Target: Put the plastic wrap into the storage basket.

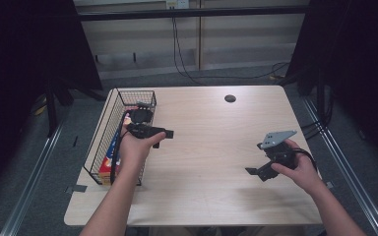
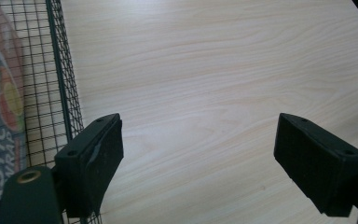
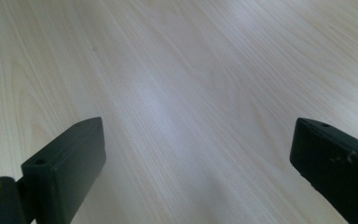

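Note:
A black wire basket (image 1: 109, 129) stands along the table's left edge and holds a colourful box of plastic wrap (image 1: 112, 157). My left gripper (image 1: 166, 136) hovers beside the basket's right wall, jaws pointing right. In the left gripper view its jaws stand wide apart over bare wood, with the basket mesh (image 2: 56, 88) and the box (image 2: 0, 116) at the left. My right gripper (image 1: 255, 172) is held low over the table's right half, open with nothing between its jaws. The right gripper (image 3: 198, 163) looks down on plain wood grain.
The light wooden table (image 1: 211, 147) has a round dark cable hole (image 1: 230, 98) near its far edge. Dark curtains flank both sides, and cables hang down the back wall. Metal rails run along the floor left and right of the table.

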### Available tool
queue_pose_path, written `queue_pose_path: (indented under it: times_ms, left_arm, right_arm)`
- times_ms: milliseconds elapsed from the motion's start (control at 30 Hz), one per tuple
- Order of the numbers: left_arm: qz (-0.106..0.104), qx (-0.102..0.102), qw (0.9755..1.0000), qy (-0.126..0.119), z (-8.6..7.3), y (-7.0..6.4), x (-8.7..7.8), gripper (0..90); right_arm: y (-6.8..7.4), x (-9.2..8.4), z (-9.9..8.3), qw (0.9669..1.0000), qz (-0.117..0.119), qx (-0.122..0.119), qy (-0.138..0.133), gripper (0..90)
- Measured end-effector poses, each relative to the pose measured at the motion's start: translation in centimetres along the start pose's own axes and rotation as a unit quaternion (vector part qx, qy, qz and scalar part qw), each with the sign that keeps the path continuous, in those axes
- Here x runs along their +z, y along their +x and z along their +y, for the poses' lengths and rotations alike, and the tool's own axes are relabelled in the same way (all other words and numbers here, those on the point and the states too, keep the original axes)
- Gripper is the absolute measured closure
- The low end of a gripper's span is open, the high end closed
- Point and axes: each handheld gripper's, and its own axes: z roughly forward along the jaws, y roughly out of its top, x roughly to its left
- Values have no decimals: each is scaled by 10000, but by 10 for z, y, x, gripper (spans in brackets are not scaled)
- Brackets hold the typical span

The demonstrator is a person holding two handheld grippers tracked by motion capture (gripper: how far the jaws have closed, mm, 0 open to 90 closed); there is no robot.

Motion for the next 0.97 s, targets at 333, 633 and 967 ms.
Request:
queue_pose_path:
  times_ms: [333,633,967]
  left_arm:
    - [-227,275,9994,13,-11,-19,14,147]
    - [-457,504,9977,32,-32,-31,33,137]
    - [-470,784,9958,56,-60,-44,56,108]
  right_arm:
    - [2,-1,-4,10000,-18,60,-6,31]
    - [1,-1,-6,10000,-66,53,14,30]
    - [3,8,-15,9995,-165,212,142,28]
